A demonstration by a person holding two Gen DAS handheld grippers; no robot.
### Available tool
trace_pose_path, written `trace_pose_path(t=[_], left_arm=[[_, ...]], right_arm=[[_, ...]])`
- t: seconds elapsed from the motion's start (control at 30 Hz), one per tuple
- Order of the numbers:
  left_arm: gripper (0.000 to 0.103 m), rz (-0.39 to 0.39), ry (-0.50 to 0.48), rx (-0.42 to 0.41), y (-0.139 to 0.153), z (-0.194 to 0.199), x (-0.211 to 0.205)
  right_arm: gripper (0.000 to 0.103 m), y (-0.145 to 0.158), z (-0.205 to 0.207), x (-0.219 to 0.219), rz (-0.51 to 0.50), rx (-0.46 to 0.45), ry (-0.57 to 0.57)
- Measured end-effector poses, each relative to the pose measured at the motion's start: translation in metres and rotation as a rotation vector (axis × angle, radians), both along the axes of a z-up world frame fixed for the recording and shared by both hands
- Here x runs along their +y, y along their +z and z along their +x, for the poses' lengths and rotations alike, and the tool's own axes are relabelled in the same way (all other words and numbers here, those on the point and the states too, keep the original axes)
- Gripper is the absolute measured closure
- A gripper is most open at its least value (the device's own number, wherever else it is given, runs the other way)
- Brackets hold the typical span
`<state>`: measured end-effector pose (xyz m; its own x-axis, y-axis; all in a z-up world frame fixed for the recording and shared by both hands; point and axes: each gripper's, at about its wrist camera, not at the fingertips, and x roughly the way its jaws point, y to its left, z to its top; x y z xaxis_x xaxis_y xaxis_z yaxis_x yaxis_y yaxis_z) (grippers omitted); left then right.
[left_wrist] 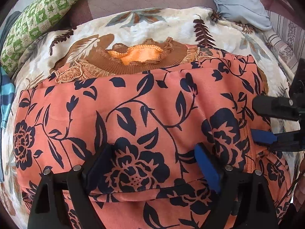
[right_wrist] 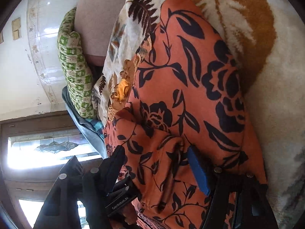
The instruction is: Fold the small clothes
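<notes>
Orange floral garment (left_wrist: 152,114): spread across cream leaf-print blanket (left_wrist: 152,28), upper part doubled over into a straight fold edge just below brown ribbed collar (left_wrist: 144,64); orange lining exposed inside the neck opening. Folded panel lying flat, lightly rippled. A second layer of the same cloth visible beneath the near edge.

Left gripper (left_wrist: 152,164): low over the near part of the garment, jaws released and spread wide, cloth passing between the fingers without being pinched. Likely placed so to press or smooth the folded layer, or freshly let go of it.

Right gripper (left_wrist: 265,120): at the garment's right edge, jaws parted, black finger above, blue-padded finger (left_wrist: 264,136) against the hem. In the right wrist view (right_wrist: 154,162), cloth bunched between the fingers but not clamped. Probably positioned to take the side edge for an inward fold.

Surroundings: green checked pillow (left_wrist: 38,19) far left, pale blue pillow (left_wrist: 238,2) far right, striped blue cloth (left_wrist: 6,99) at the left margin, all apart from the garment.

Stage, by judgement: first fold laid, side folds not yet made.

Hazard, by judgement: soft blanket beneath, apt to drag with the cloth.
</notes>
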<state>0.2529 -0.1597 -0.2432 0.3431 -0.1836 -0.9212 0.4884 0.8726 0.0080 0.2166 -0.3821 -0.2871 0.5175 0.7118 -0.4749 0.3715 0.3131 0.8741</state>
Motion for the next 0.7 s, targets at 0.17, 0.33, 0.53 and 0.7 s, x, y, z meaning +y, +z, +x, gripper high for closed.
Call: trace_pose_path(t=[0.17,0.33,0.53,0.7], left_arm=[[0.014,0.009,-0.013,-0.006,0.005,-0.005,0.0],[0.014,-0.03,-0.016,0.021,0.015,-0.008,-0.016],[0.014,0.009,-0.05,0.009,0.011,-0.012,-0.066],[0.014,0.012,-0.035,0.022,0.006,-0.004,-0.076]], right_arm=[[0.026,0.012,0.001,0.001,0.272,-0.199,-0.037],[0.026,0.046,-0.016,-0.03,0.259,-0.377,-0.134],[0.026,0.024,-0.023,-0.046,0.316,-0.31,-0.179],[0.026,0.052,-0.04,-0.082,0.158,-0.337,-0.226]])
